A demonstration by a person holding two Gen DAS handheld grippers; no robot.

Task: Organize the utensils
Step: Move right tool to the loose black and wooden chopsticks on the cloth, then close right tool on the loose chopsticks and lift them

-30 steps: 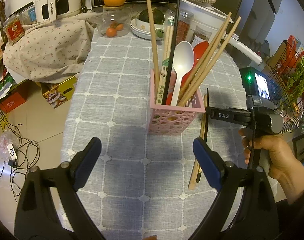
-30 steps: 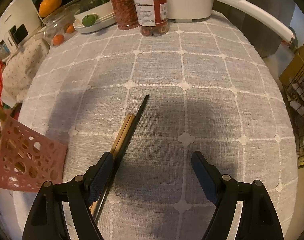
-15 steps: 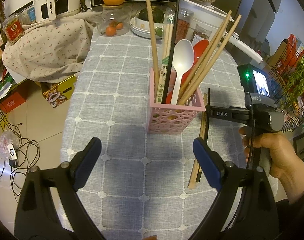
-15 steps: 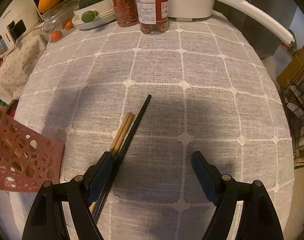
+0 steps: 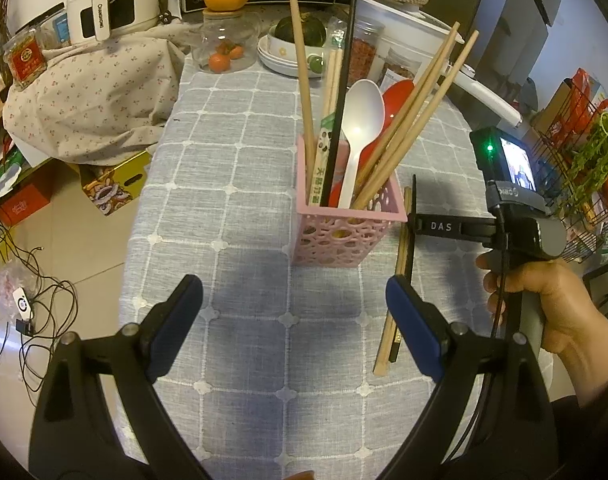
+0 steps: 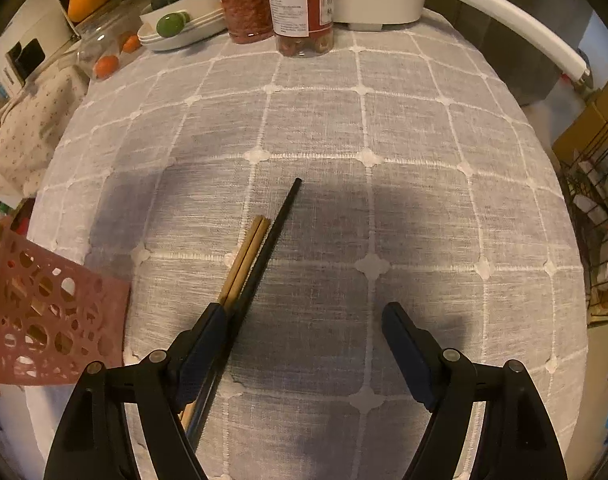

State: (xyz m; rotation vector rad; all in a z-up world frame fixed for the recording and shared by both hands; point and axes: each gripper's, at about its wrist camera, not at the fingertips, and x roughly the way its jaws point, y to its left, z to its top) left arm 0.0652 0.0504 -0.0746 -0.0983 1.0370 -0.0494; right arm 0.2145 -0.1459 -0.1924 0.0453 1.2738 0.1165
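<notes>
Right tongs (image 6: pixel 304 344) stood wide and empty above the grey checked tablecloth (image 6: pixel 424 140); the black chopstick (image 6: pixel 272 236) and pair of wooden chopsticks (image 6: pixel 246 258) lay just inside their left finger (image 6: pixel 202 346), off-centre. Left tongs (image 5: pixel 294 328) also wide, empty, the pink perforated plastic utensil basket (image 5: pixel 344 236) beyond them. Judgement: shift the right tongs leftward to straddle the sticks, descend until the pads touch cloth, close slowly so none rolls out.

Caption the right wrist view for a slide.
Open right gripper poised over wooden chopsticks and black chopstick beside pink basket.
</notes>
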